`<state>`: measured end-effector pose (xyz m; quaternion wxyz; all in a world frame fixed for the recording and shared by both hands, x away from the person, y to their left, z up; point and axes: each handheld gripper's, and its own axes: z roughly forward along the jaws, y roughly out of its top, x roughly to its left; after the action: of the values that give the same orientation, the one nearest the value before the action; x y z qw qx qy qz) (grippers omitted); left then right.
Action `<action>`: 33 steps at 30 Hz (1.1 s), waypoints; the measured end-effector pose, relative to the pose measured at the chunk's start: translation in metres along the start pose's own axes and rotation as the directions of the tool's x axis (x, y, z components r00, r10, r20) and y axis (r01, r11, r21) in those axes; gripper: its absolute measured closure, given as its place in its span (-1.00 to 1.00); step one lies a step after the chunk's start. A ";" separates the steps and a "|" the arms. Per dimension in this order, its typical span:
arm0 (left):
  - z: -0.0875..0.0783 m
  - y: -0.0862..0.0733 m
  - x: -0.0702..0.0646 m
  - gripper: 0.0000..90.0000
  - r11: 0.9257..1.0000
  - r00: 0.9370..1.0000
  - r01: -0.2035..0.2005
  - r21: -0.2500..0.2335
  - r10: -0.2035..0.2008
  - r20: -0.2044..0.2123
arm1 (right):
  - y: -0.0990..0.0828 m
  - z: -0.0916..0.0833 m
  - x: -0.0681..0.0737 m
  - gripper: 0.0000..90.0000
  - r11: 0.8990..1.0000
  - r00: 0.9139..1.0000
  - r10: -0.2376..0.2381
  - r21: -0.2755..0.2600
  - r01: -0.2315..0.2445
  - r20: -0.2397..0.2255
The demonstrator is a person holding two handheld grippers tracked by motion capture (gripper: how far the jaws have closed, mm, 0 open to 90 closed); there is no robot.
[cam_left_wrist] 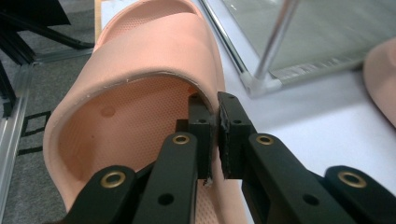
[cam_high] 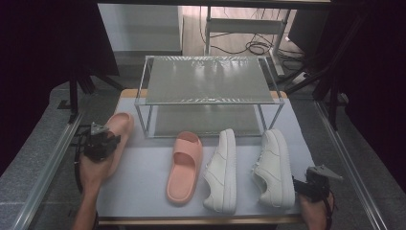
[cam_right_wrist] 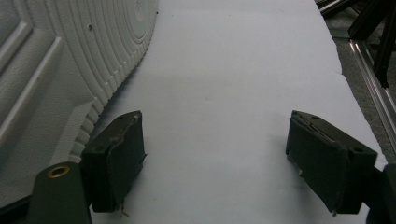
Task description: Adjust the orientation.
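My left gripper [cam_left_wrist: 214, 122] is clamped on the side wall of a pink slide [cam_left_wrist: 140, 84] beside the shelf rack [cam_high: 206, 81]. My right gripper [cam_right_wrist: 215, 158] rests wide apart beside a white sneaker [cam_right_wrist: 60, 70].

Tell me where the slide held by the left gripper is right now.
In the high view the held pink slide sits at the table's left edge, left of the glass rack, with the left gripper clamped on its strap.

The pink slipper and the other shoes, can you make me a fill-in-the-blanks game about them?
1. The left gripper is shut on the strap of the pink ____.
2. The right gripper has its jaws ____.
3. The number of white sneakers on the table is ____.

Missing words: slipper; open; two
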<state>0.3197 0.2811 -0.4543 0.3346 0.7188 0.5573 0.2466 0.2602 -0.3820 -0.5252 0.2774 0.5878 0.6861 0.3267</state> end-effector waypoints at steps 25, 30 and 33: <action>-0.039 -0.043 -0.044 0.89 0.996 0.993 -0.089 0.001 0.088 0.081 | 0.000 0.000 0.000 -0.56 1.000 1.000 0.002 0.000 -0.002 0.000; -0.040 -0.044 -0.057 0.89 0.993 0.987 -0.121 -0.009 0.121 0.102 | 0.000 0.000 0.000 -0.56 1.000 1.000 0.004 -0.003 -0.004 0.001; -0.039 -0.044 -0.065 0.89 0.990 0.983 -0.140 -0.019 0.141 0.118 | 0.000 0.000 0.000 -0.56 1.000 1.000 0.002 0.000 -0.002 0.000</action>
<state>0.2465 0.2328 -0.4602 0.3527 0.7679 0.4830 0.2292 0.2601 -0.3819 -0.5251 0.2769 0.5886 0.6856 0.3270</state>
